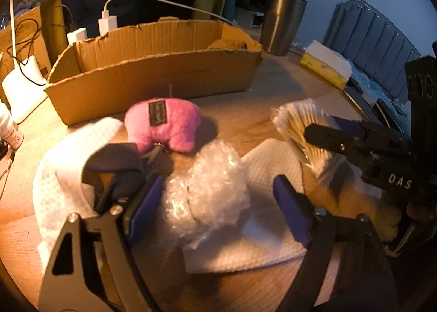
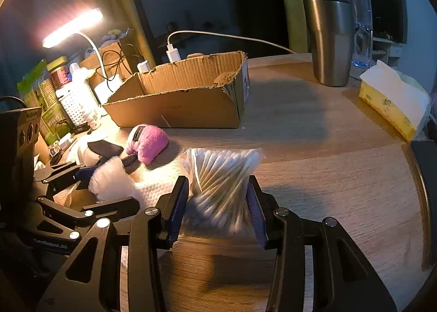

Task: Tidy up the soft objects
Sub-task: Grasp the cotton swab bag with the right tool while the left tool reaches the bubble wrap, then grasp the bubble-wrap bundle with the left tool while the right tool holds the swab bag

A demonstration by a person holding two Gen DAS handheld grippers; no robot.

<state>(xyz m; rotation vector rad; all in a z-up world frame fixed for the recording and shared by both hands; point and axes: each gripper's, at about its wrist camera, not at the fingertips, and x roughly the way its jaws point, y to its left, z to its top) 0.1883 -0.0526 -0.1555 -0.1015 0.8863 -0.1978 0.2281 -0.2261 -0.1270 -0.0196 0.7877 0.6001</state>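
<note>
My left gripper [image 1: 218,202] is open, its blue pads on either side of a crumpled wad of bubble wrap [image 1: 207,191] on the wooden table; a gap shows on the right pad's side. My right gripper [image 2: 218,205] is shut on a clear bag of cotton swabs [image 2: 221,183], also in the left wrist view [image 1: 300,126]. A pink plush toy [image 1: 164,126] lies behind the bubble wrap, near a dark cloth [image 1: 114,159] and white paper towels [image 1: 262,232]. An open cardboard box [image 1: 153,77] stands behind them; it also shows in the right wrist view [image 2: 185,104].
A steel tumbler [image 2: 330,41], a water bottle [image 2: 363,22] and a yellow tissue pack [image 2: 393,104] stand at the back right. A lit desk lamp [image 2: 71,28], chargers with cables [image 2: 172,52] and small bottles [image 2: 76,99] crowd the left side.
</note>
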